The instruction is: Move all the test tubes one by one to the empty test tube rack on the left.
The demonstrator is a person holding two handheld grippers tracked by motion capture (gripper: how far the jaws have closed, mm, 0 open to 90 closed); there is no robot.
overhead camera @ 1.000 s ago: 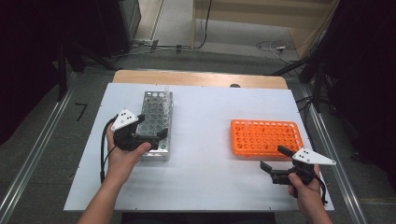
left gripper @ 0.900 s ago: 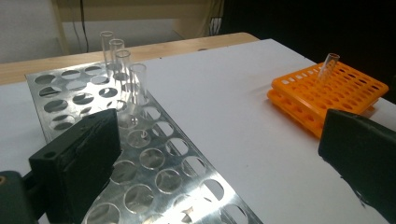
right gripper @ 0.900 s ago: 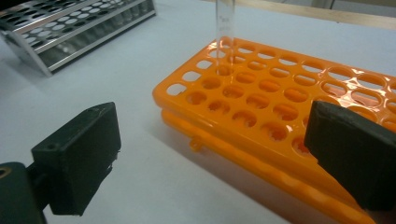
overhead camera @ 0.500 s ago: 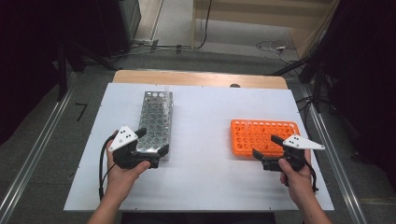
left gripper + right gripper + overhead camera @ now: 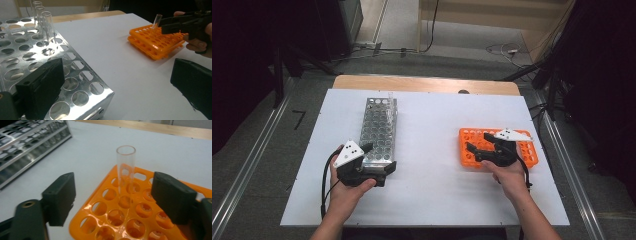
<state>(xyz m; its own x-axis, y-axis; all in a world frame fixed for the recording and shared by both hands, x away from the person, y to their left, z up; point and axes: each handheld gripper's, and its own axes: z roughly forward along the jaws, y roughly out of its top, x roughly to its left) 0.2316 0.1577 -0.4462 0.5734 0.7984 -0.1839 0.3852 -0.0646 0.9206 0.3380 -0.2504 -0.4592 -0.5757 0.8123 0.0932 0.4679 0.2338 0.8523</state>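
A clear test tube [image 5: 125, 170] stands upright in a hole near the corner of the orange rack [image 5: 140, 220]. My right gripper [image 5: 112, 195] is open, one jaw on each side of the tube and neither touching it. In the high view the right gripper [image 5: 479, 142] hovers over the orange rack's [image 5: 522, 150] front-left corner. My left gripper [image 5: 379, 159] is open at the near end of the metal rack [image 5: 379, 125]. In the left gripper view, one jaw sits over the metal rack's [image 5: 50, 50] corner, and a few clear tubes [image 5: 46, 25] stand at its far end.
The racks rest on a white table [image 5: 427, 150] with a wooden strip [image 5: 427, 84] along its far edge. Open white surface lies between the two racks. The left gripper view also catches the other hand's gripper [image 5: 185, 22] beside the tube [image 5: 156, 23] over the orange rack [image 5: 155, 42].
My right gripper came forward and left from the table's near right onto the orange rack's corner. My left gripper drew back along the metal rack to its near end.
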